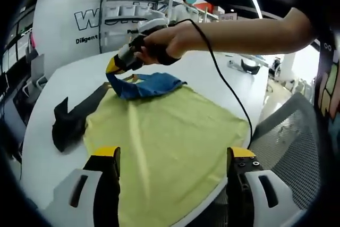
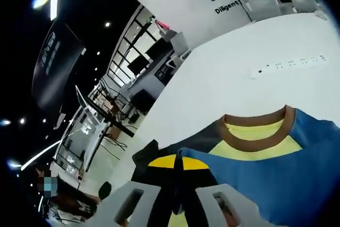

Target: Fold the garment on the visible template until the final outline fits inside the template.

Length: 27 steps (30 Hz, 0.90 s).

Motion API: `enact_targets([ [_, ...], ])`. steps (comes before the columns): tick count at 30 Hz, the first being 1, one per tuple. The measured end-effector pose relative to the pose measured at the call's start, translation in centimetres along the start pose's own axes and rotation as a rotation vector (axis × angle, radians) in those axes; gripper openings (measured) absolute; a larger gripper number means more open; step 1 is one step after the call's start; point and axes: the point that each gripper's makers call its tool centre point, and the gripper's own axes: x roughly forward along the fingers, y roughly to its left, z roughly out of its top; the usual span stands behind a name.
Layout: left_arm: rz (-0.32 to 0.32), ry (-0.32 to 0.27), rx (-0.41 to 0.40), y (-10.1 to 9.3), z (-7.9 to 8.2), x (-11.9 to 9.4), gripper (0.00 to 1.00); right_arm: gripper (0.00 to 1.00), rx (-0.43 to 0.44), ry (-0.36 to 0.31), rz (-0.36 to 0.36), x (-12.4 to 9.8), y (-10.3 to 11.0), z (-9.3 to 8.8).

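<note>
We see the garment (image 1: 170,142) spread yellow on the white table (image 1: 58,89), collar far; the right gripper (image 2: 179,169) pinches its blue shoulder; the left gripper (image 1: 173,159) gapes empty; wall lettering reads "Diligent".

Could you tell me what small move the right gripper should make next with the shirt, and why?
Probably carry the pinched blue shoulder forward over the yellow body. The right gripper is shut on the yellow and blue T-shirt near its brown collar, lifting that corner off the white table, while the left gripper hangs open above the near hem.
</note>
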Motion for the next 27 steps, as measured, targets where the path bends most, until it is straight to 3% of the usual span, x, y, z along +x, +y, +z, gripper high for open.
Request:
enact_targets([
  [8, 0.007, 0.007, -0.003, 0.4, -0.1, 0.1, 0.76, 0.0, -0.022, 0.048, -0.023, 1.5, -0.4, -0.5],
  [17, 0.012, 0.011, -0.027, 0.6, -0.3, 0.2, 0.75, 0.0, -0.054, 0.118, -0.063, 3.7, -1.5, -2.3],
  [27, 0.022, 0.017, -0.039, 1.0, -0.7, 0.0, 0.74, 0.0, -0.082, 0.165, -0.068, 5.0, -1.1, -3.9],
])
